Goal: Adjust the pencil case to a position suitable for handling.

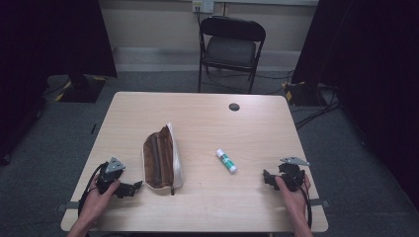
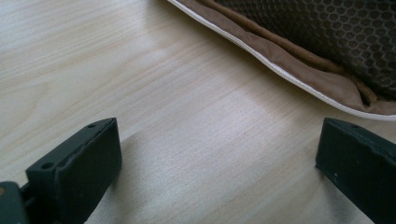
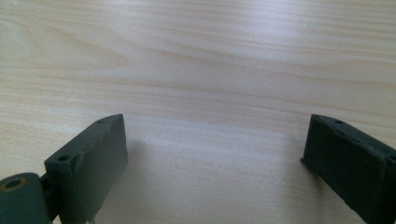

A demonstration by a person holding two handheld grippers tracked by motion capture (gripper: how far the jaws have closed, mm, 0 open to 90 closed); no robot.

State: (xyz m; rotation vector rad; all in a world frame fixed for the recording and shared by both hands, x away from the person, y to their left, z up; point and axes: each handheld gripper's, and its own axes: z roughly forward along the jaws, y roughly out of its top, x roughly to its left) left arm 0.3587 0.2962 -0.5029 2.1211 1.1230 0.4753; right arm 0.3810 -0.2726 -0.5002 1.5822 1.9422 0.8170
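Table (image 1: 207,118) was light wood, mostly bare, with a folding chair (image 1: 231,47) behind it well clear of the work. Brown pencil pouch (image 1: 160,157) lay flat left of centre, unzipped, mesh lining and white piping seen close in the left claw view (image 2: 299,56). Left claw (image 1: 129,188) sat just beside the pouch's near corner, jaws wide apart, nothing between them but bare wood. Right claw (image 1: 267,178) rested near the right front edge, jaws also spread and empty, well apart from the pouch. Glue stick (image 1: 226,161) lay on its side between pouch and right claw, nearer the claw, cap end pointing away from the person. Likely job: glue stick into pouch. Risks as judged: stick was round and lying down, so an off-centre pinch could roll it or squirt it out toward the table edge; grabbing it by the cap could pull the cap loose. Pouch was soft and its mouth looked only narrowly open, so the stick could snag on the rim or shove the whole pouch along unless the left claw pinned or lifted an edge. Left claw closing low might catch fabric and bunch the opening shut.
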